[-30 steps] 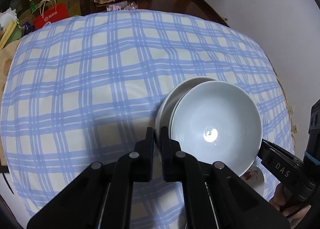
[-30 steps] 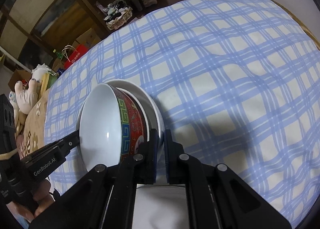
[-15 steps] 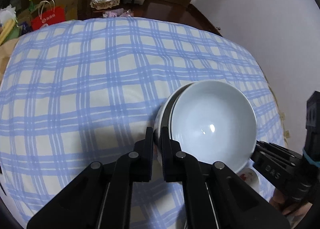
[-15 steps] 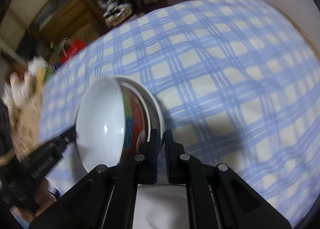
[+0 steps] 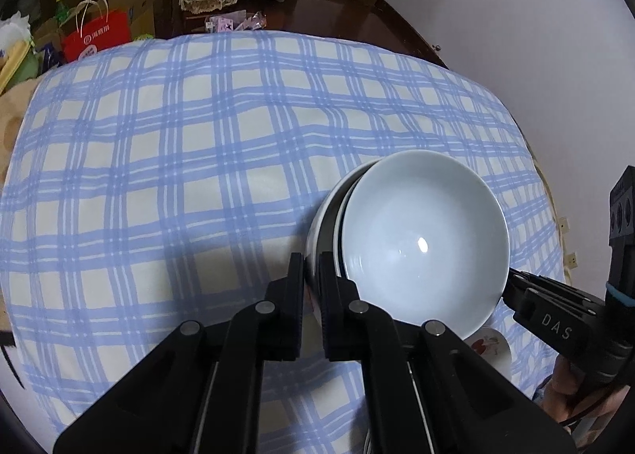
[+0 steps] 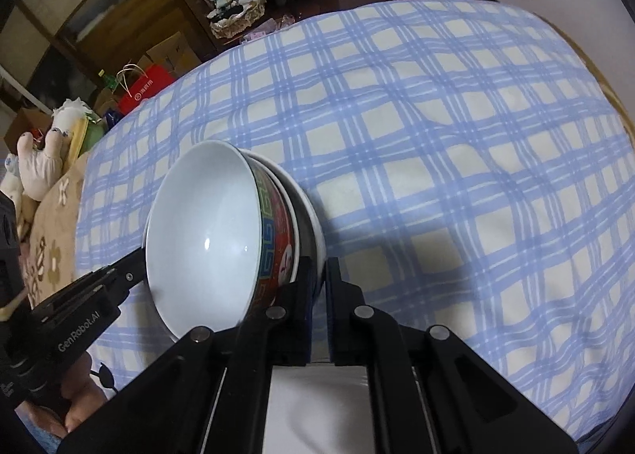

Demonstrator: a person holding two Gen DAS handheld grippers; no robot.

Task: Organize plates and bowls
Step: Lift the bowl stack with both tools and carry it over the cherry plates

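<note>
Between my closed fingers, left gripper (image 5: pixel 311 275) and right gripper (image 6: pixel 318 279) each clamping the plate (image 6: pixel 311 227) rim, red-patterned bowl (image 6: pixel 274 239) nested inside, stack tilted above checked cloth (image 5: pixel 158 160), bare cloth beyond, wall (image 5: pixel 516 17) right.

Opposed close views, shared bowl (image 5: pixel 424 243) stack
</note>
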